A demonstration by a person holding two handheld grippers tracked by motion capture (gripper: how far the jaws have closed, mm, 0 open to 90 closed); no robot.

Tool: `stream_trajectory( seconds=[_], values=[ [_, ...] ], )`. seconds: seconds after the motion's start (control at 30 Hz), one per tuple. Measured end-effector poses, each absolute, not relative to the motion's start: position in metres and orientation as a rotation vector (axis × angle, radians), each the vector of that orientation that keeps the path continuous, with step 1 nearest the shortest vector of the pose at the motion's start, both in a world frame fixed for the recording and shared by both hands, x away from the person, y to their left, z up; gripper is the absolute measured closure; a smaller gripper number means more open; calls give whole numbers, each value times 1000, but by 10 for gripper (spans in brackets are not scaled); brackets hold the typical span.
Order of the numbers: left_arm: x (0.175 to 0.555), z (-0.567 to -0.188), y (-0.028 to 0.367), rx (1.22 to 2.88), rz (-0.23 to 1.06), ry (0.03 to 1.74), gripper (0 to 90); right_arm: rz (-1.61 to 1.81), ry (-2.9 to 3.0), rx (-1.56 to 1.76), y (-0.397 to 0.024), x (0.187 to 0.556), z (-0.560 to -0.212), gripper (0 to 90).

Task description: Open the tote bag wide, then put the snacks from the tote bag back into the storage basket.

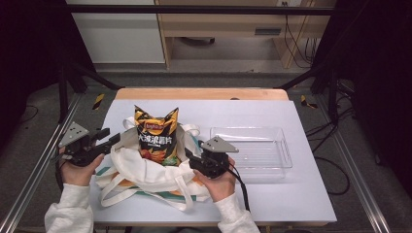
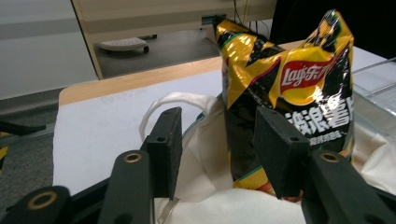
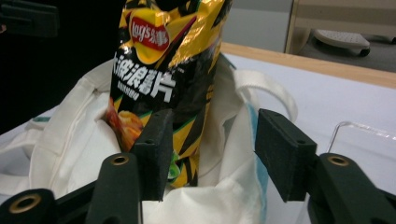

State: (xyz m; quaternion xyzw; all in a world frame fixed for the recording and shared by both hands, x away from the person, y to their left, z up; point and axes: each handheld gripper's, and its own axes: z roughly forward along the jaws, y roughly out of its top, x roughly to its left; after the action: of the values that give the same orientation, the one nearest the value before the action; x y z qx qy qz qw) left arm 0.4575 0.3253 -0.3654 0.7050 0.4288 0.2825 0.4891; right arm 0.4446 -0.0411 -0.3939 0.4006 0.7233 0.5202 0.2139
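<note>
A black and yellow crinkled foil chip bag (image 1: 156, 137) is standing upright in the mouth of a cream cloth tote bag (image 1: 145, 172), which is lying on the white bench (image 1: 291, 194). The lower part of the chip bag is sitting inside the cloth, so its bottom edge is hidden.

The left claw (image 1: 115, 138) is hanging just beside the tote's left side with its jaws apart, and nothing is pressed between them. The right claw (image 1: 188, 154) is near the tote's right side, jaws also apart and gripping nothing.

In the left gripper view, the chip bag (image 2: 289, 88) is partly covered by one black jaw. A clear rectangular plastic tray (image 1: 252, 148) is lying to the right of the tote; its edges are hard to make out against the white surface.
</note>
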Motion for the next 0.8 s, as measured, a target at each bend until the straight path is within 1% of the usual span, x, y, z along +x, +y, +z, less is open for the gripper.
stream_trajectory(
  seconds=[0.07,0.17,0.27,0.8],
  values=[
    [456,-362,322,1710,687,1037,464,1466,1995,1104,-44,449,-388,422],
    [455,-358,317,1703,690,1032,447,1471,1995,1101,-46,451,-386,409],
    [456,-355,310,1700,698,1025,411,1476,1991,1103,-49,457,-382,363],
    [472,-353,303,1701,706,1045,373,1475,1974,1123,-46,477,-373,335]
  ],
)
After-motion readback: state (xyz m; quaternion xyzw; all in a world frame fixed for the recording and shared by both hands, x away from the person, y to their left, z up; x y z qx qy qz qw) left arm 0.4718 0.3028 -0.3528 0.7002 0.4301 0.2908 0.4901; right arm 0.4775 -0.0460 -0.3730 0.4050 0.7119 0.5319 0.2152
